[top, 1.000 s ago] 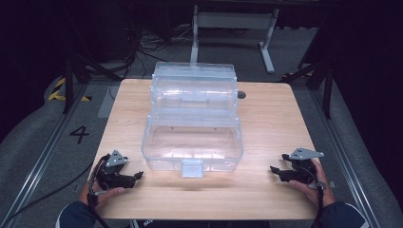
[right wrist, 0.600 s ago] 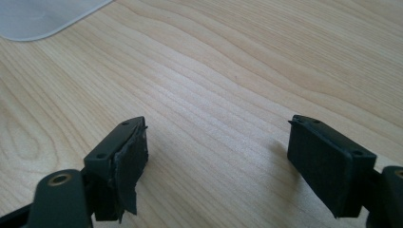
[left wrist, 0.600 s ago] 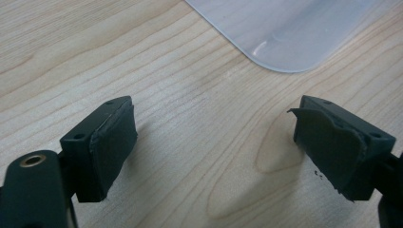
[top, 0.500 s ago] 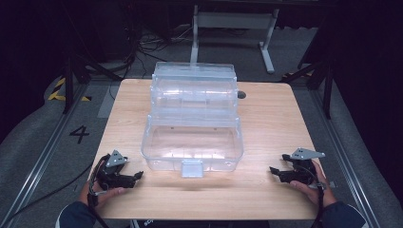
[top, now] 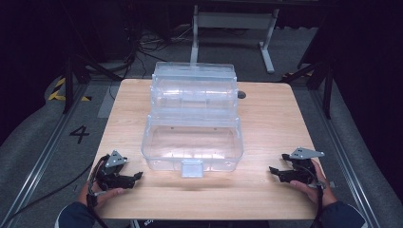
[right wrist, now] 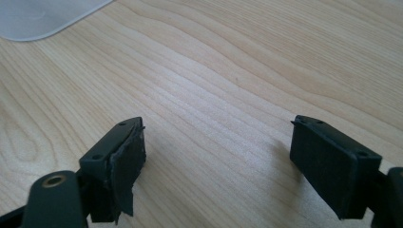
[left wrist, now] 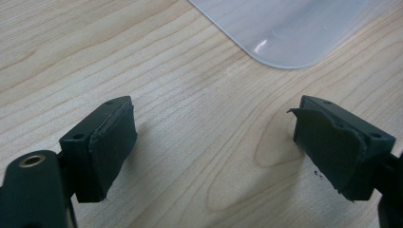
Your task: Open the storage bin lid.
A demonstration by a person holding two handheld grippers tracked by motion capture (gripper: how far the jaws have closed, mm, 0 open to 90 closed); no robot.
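You rest both hands at the near edge of the pale wooden table [top: 266, 118], so by my reading you are at the approach step, with nothing gripped yet. The clear plastic hinged storage box [top: 192, 137] sits mid-table, its front latch [top: 192, 168] facing you, between the two grippers and apart from both. Your left gripper [top: 134, 176] stands released, nothing between its jaws. Your right gripper [top: 274, 170] has just been opening its jaws, also on nothing. The next move likely calls for bringing one gripper inward to the latch while the other steadies the box's side.
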